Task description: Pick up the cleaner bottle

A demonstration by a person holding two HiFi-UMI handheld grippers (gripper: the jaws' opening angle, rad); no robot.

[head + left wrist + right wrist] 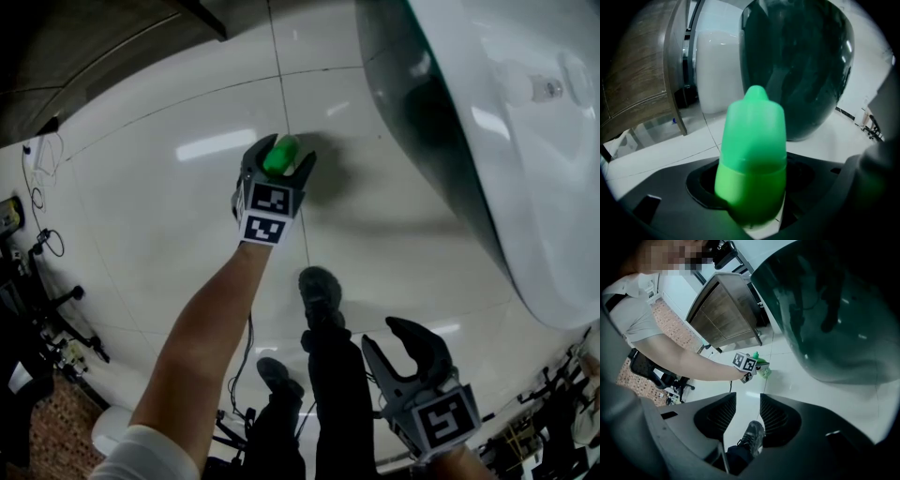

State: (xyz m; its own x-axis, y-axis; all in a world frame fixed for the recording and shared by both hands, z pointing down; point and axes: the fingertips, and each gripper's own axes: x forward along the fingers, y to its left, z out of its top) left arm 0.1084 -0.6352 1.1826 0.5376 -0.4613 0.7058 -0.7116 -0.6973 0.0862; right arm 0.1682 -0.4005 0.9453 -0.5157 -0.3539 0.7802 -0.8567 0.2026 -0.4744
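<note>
**Bottle stood between the open left fingers; right gripper hung well back**

The green translucent plastic cleaner bottle (281,153) stood upright on the glossy white tiled floor (169,187), just above the middle of the head view at about 12 o'clock. Its long axis ran straight up. In the left gripper view the bottle (752,154) filled the centre, with its rounded cap pointing to 12 o'clock.

The left gripper (279,157) reached down at a slant and had the bottle inside its span. Its dark grey fingers (665,192) were spread as wide as they go, one at 9 o'clock of the bottle's lower body and one at 3 o'clock. They did not appear to press on it, so nothing was gripped yet. A patch of floor showed beneath the bottle's base, so it looked to be resting there rather than lifted.

The right gripper (382,336) sat at 5 o'clock in the head view, well apart from the bottle. Its fingers (717,413) were parted and held nothing; only floor and a dark shoe (752,434) showed between them. From there the bottle (761,365) lay far off at 12 o'clock.

The left hand was plainly the nearer. The next move probably called for closing straight across the bottle's body, square to its upright axis, and then lifting.
</note>
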